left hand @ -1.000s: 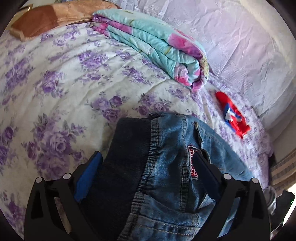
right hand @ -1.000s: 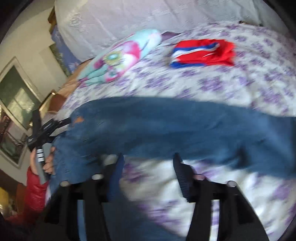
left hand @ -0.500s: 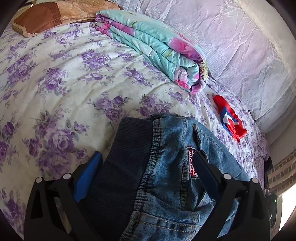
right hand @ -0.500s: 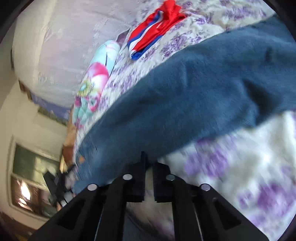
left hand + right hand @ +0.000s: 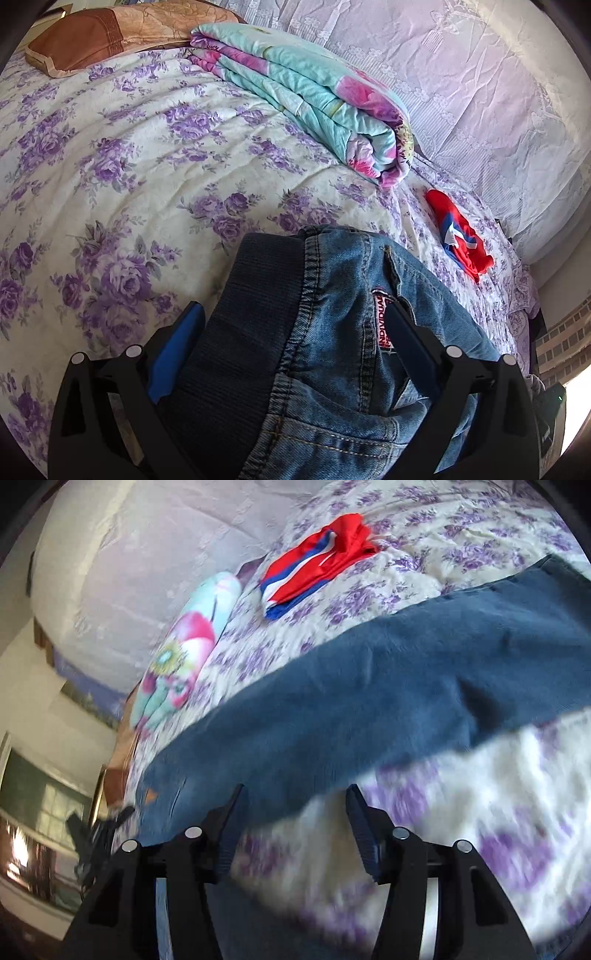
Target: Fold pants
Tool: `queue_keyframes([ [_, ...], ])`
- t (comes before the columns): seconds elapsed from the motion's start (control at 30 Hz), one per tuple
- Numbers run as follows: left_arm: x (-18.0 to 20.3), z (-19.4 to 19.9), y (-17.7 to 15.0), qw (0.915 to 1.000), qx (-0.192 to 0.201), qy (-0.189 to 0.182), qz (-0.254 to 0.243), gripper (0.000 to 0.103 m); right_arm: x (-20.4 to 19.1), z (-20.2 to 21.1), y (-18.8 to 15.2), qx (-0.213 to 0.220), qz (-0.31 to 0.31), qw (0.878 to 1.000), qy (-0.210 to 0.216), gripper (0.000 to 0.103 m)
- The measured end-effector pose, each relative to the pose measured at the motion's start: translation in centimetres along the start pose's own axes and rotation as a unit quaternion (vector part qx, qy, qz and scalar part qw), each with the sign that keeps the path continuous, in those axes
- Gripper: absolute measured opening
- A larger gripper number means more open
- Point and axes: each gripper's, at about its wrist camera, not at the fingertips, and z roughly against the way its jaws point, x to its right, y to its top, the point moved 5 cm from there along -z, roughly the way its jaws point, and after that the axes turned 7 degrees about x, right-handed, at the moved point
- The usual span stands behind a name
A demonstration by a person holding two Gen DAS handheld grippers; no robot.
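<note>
Blue denim pants (image 5: 325, 332) lie on a bed with a purple-flowered sheet (image 5: 110, 177). In the left wrist view their dark ribbed waistband and a pocket with a red label fill the space between the wide-apart fingers of my left gripper (image 5: 291, 325); I cannot tell whether it grips them. In the right wrist view a long pant leg (image 5: 388, 686) stretches across the bed. My right gripper (image 5: 295, 805) is open and empty just in front of the leg's near edge.
A folded turquoise and pink quilt (image 5: 314, 96) lies at the back of the bed; it shows in the right wrist view too (image 5: 188, 642). A red, white and blue garment (image 5: 458, 236) (image 5: 314, 561) lies beyond the pants. A brown pillow (image 5: 110, 33) is far left. A lace curtain (image 5: 461, 74) hangs behind.
My right gripper was shut half a second ago and is now open; it has swung back along the pant leg. The left gripper has barely moved on the waistband.
</note>
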Motion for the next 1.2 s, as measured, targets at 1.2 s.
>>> queue_keyframes([
  [1.2,-0.8,0.9,1.0,0.9901,0.016,0.125,-0.061,0.093,4.0,-1.7,7.5,-0.041,0.086,0.993,-0.069,0.0],
])
